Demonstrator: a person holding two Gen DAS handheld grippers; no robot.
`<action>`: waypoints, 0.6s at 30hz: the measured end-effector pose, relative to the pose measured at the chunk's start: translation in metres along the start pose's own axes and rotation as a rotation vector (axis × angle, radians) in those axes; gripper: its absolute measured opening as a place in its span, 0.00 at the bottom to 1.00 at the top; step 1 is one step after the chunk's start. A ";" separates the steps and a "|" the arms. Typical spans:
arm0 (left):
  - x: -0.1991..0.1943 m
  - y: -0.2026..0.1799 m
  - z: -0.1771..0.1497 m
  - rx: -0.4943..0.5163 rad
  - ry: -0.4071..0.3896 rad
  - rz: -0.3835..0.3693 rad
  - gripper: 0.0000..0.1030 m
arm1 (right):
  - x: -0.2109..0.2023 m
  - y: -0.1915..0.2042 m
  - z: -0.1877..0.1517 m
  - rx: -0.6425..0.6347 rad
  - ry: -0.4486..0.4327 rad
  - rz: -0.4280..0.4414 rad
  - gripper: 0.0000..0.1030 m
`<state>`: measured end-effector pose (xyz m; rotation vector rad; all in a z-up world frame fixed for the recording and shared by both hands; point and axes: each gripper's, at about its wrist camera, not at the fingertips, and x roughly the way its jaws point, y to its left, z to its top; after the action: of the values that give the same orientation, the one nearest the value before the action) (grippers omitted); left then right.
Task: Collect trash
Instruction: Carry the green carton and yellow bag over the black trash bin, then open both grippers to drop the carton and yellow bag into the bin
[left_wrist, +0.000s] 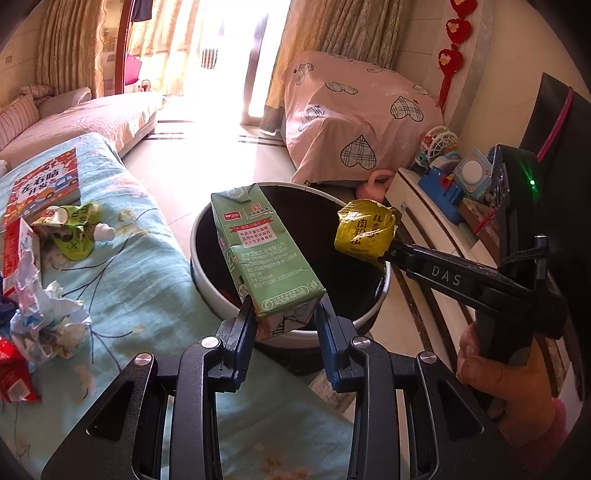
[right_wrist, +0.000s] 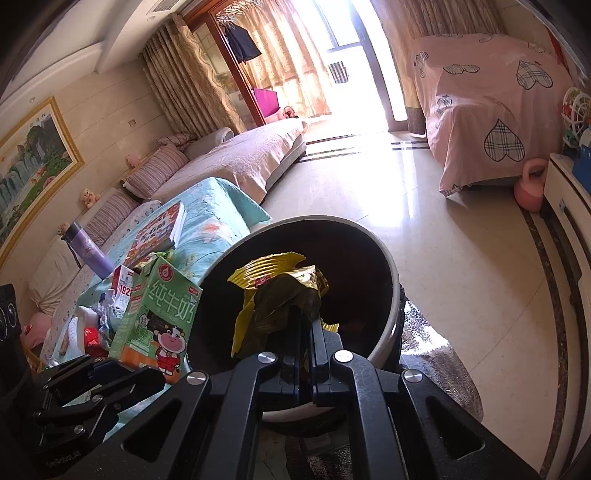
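Left wrist view: straight ahead of my left tongs (left_wrist: 284, 314) sits the round trash bin (left_wrist: 207, 221), white rim, dark inside; I can make out something reddish low in it, nothing clearer. The left tongs are clenched on the bottom end of a green milk carton (left_wrist: 262, 251), which leans out over the bin's near rim. Off to the right, my right tongs (left_wrist: 386, 254) pinch a yellow wrapper (left_wrist: 364, 232) above the bin's right edge. To the left, on the blue-covered table (left_wrist: 147, 280), lie crumpled paper (left_wrist: 51, 325), a green pouch (left_wrist: 70, 232) and a book (left_wrist: 44, 184).

Right wrist view: my right tongs (right_wrist: 304, 321) are closed tight on the yellow wrapper (right_wrist: 273, 291), which blocks part of the bin's mouth right in front. The trash bin (right_wrist: 388, 306) gapes dark behind it. Left of these tongs, the milk carton (right_wrist: 159, 314) stands in the left tongs (right_wrist: 107, 373), hiding the table litter beyond.
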<state>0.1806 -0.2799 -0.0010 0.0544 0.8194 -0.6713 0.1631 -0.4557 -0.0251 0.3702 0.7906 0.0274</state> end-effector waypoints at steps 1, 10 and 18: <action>0.002 0.000 0.001 -0.001 0.004 0.000 0.29 | 0.002 -0.001 0.001 -0.001 0.005 0.000 0.03; 0.017 -0.001 0.011 -0.002 0.025 0.001 0.29 | 0.011 -0.003 0.006 -0.016 0.029 -0.013 0.04; 0.021 -0.002 0.012 0.007 0.061 -0.004 0.36 | 0.017 -0.008 0.012 -0.018 0.052 -0.027 0.09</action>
<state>0.1972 -0.2961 -0.0067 0.0796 0.8757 -0.6787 0.1822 -0.4641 -0.0317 0.3429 0.8461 0.0188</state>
